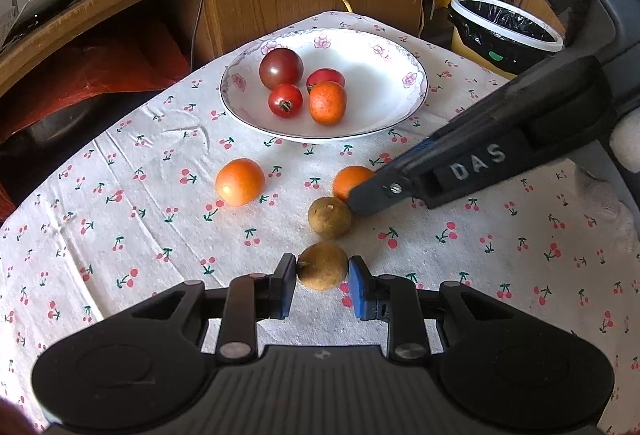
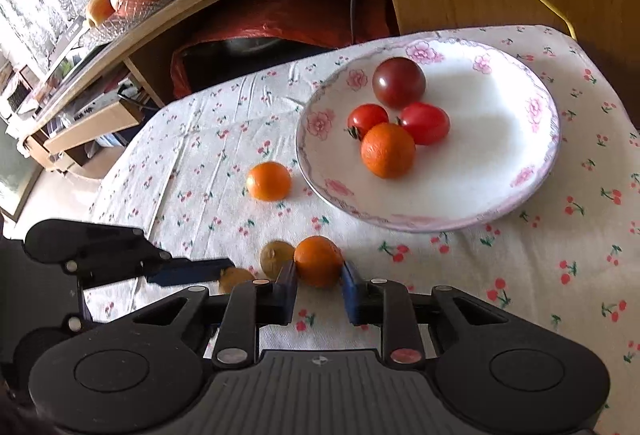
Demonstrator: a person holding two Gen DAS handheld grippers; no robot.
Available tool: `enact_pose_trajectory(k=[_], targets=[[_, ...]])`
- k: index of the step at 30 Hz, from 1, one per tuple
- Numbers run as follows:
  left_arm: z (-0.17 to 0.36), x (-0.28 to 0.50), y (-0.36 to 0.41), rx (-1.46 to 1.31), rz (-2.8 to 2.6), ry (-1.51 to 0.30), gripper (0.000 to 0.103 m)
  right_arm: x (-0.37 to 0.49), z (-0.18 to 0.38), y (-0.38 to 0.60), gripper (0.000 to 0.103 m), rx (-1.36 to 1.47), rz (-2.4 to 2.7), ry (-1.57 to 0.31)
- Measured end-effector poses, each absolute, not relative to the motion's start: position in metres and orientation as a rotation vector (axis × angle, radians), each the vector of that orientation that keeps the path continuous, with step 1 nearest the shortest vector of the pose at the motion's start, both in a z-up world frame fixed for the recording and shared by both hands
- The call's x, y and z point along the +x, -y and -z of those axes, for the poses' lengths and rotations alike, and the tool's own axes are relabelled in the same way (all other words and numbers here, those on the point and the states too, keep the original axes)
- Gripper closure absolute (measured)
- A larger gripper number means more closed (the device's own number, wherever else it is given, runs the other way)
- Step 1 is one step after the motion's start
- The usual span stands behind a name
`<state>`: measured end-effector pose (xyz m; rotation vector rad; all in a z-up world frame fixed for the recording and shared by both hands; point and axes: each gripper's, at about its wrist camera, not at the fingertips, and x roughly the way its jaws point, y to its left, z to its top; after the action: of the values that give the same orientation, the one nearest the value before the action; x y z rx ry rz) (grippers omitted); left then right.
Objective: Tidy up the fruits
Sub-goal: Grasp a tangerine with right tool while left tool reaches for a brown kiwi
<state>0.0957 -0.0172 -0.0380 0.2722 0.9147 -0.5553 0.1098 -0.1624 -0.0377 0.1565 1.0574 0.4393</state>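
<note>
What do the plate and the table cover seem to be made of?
The plate looks like glazed ceramic: white, glossy, with printed pink flowers on its rim. The table cover looks like thin woven cloth, matte, with creases and a cherry print; the exact fibre is unclear.

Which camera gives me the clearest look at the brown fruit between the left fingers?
The left wrist view: the brown fruit sits centred between the left gripper fingers, whole and sharp. The right wrist view shows only a blurred sliver of it, behind the right gripper's own finger.
</note>
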Motion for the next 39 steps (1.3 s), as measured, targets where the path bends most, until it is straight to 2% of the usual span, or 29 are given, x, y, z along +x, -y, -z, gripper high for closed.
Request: enact_pose_trajectory(k=[9,15,16,21,23,27,39], targets=[[0.040,0.098,0.020,0.277,0.558,-0.921,0.066,0.099,0.032,0.159,0.083,-0.024,-0.467,-1.066],[0.041,0.099,0.019,0.270,0.557,-0.921,0.066,0.099,0.031,0.157,0.071,-0.057,-0.463,-1.035],[0.040,0.099,0.020,0.276,0.557,-0.919,0.066,0.100,0.032,0.155,0.067,-0.060,-0.465,-1.032],[0.041,0.097,0.022,0.292,0.554,-0.910,0.066,0.103,0.037,0.144,0.066,-0.078,-0.468,-1.015],[0.041,0.096,0.022,0.294,0.553,-0.908,0.065,0.104,0.038,0.141,0.067,-0.096,-0.465,-1.013],[0.040,0.096,0.022,0.296,0.554,-0.906,0.065,0.104,0.036,0.143,0.080,-0.089,-0.460,-1.022],[0.041,0.100,0.016,0.235,0.519,-0.926,0.059,0.096,0.031,0.147,0.080,-0.114,-0.458,-1.047]])
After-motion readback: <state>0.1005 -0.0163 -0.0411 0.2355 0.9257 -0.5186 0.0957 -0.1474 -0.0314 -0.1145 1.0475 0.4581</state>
